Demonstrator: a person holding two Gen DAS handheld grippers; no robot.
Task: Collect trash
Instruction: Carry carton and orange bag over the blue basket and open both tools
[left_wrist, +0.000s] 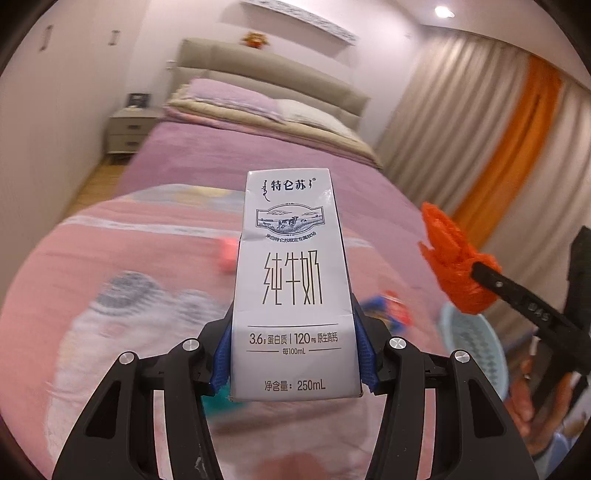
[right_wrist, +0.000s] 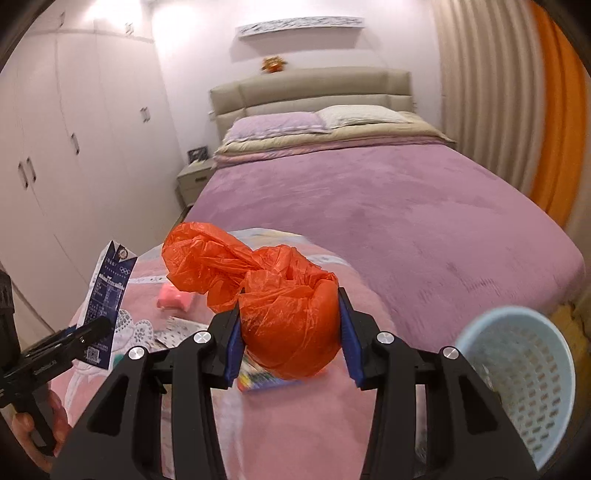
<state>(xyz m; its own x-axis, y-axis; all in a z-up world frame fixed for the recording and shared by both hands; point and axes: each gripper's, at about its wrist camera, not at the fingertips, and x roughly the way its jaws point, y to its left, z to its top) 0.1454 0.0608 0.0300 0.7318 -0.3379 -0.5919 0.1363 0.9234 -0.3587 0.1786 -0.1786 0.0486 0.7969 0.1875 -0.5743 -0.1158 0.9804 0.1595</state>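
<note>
A white 250 mL milk carton (left_wrist: 291, 288) stands upright between the blue pads of my left gripper (left_wrist: 293, 354), which is shut on its lower sides above the pink blanket. My right gripper (right_wrist: 290, 332) is shut on a crumpled orange plastic bag (right_wrist: 280, 295), whose loose end sticks up to the left. A pale blue perforated basket (right_wrist: 528, 373) stands low at the right, beside the right gripper. In the left wrist view the bag (left_wrist: 450, 251) and the right gripper (left_wrist: 480, 273) hang above the basket (left_wrist: 476, 350). In the right wrist view the carton (right_wrist: 107, 295) and the left gripper (right_wrist: 85, 332) show at the far left.
On the pink blanket lie a pink packet (right_wrist: 173, 301), a colourful wrapper (right_wrist: 266, 380) under the bag and a teal scrap (left_wrist: 218, 402). Beyond is the purple bed cover (right_wrist: 369, 206) with pillows. A nightstand (left_wrist: 129, 133), wardrobe doors (right_wrist: 55, 166) and curtains (right_wrist: 517, 110) border the bed.
</note>
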